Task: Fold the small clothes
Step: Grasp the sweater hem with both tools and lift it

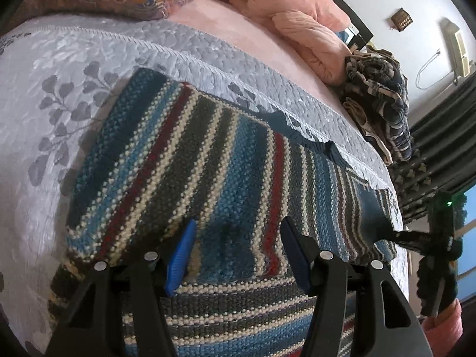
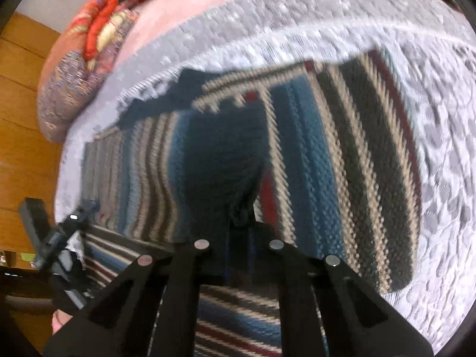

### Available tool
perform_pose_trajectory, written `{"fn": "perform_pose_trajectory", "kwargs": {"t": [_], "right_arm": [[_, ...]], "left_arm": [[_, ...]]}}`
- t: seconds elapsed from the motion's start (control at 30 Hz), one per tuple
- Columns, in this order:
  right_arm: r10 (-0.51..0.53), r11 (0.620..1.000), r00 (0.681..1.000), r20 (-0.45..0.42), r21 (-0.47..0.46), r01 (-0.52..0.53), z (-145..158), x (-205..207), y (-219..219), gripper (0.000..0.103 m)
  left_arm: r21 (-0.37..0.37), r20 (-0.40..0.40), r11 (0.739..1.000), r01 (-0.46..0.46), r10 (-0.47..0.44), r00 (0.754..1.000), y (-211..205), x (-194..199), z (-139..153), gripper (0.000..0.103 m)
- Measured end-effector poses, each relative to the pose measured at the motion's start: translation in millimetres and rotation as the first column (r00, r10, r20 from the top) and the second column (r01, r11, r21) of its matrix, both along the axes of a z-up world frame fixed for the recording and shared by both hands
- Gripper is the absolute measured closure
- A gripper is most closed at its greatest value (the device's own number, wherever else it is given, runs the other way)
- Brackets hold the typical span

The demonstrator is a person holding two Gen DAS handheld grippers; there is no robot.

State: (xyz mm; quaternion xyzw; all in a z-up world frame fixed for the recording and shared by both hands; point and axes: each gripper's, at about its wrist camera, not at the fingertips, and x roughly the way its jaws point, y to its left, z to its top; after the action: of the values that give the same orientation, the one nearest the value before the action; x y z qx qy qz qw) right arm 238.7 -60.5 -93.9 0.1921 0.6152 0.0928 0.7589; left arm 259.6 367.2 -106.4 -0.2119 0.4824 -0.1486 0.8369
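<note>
Covering most of the bed (image 1: 59,68), a grey leaf-patterned coverlet carries the striped knit sweater (image 1: 190,160), which lies spread across its near half with a pink blanket and a heap of other clothes (image 1: 377,98) beyond it on the far right. The left hand-held gripper (image 1: 238,250) hovers low over the sweater's near edge with its blue pads spread apart and nothing between them. The right hand-held gripper (image 2: 239,217) looks pinched together on a bunched ridge of the sweater (image 2: 226,154)'s dark blue band — the knit puckers right at its tips.

To fold well, the left should probably close on the near hem level with the right's hold, so both lift the same edge and carry it over in one even line; knit this thick will sag if only one corner rises. Keeping the stripes parallel would show the fold is square.

The right view is smeared by blur, so the exact bite is hard to read. The sweater's near part runs under both tools and out of view, and which part is sleeve or body is unclear.
</note>
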Motion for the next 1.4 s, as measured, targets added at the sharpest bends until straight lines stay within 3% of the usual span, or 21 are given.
{"fn": "perform_pose_trajectory", "kwargs": {"t": [0.1, 0.3, 0.47, 0.57, 0.67, 0.73, 0.9, 1.03, 1.1, 1.4], "right_arm": [[-0.008, 1.0, 1.0, 0.0, 0.001, 0.008, -11.9, -1.6, -0.8, 0.096], [0.013, 0.999, 0.999, 0.03, -0.049, -0.012, -5.0, -6.9, 7.8, 0.092], [0.022, 0.997, 0.997, 0.074, -0.079, -0.016, 21.8, -17.6, 1.9, 0.079], [0.019, 0.997, 0.996, 0.088, -0.076, -0.012, 39.4, -30.9, -3.0, 0.078], [0.032, 0.997, 0.995, 0.095, -0.079, -0.025, 54.7, -54.9, -5.7, 0.078], [0.037, 0.996, 0.995, 0.095, -0.088, -0.029, 63.4, -76.9, -7.5, 0.074], [0.043, 0.995, 0.997, 0.058, -0.096, -0.038, 71.1, -142.6, -5.5, 0.068], [0.046, 0.992, 0.999, -0.011, -0.113, -0.047, 67.2, -191.3, -3.4, 0.066], [0.037, 0.993, 0.998, -0.04, -0.111, -0.042, 65.7, -212.6, -1.6, 0.066], [0.017, 0.991, 0.989, -0.145, -0.125, -0.035, 49.8, -291.3, 9.6, 0.058]], "left_arm": [[0.023, 0.009, 1.0, 0.016, -0.016, 1.0, -2.5, -1.0, -2.9, 0.044], [0.095, 0.02, 0.995, 0.02, -0.022, 1.0, -12.2, -2.4, -0.3, 0.043], [0.187, 0.033, 0.982, 0.013, -0.02, 0.999, -24.9, -22.3, 17.8, 0.043], [0.239, 0.039, 0.971, 0.026, -0.036, 0.999, -37.6, -43.8, 37.4, 0.042], [0.319, 0.046, 0.947, 0.044, -0.062, 0.997, -54.5, -71.6, 55.6, 0.034], [0.328, 0.032, 0.942, 0.075, -0.091, 0.995, -62.2, -93.3, 63.4, 0.03], [0.274, -0.096, 0.953, 0.131, -0.109, 0.989, -46.5, -145.7, 64.6, 0.028], [0.279, -0.3, 0.949, 0.144, -0.057, 0.952, -10.7, -183.5, 47.1, 0.028], [0.284, -0.363, 0.947, 0.151, -0.04, 0.931, 5.8, -200.9, 40.0, 0.028], [0.26, -0.46, 0.948, 0.184, -0.046, 0.887, 51.7, -252.6, 23.7, 0.028]]}}
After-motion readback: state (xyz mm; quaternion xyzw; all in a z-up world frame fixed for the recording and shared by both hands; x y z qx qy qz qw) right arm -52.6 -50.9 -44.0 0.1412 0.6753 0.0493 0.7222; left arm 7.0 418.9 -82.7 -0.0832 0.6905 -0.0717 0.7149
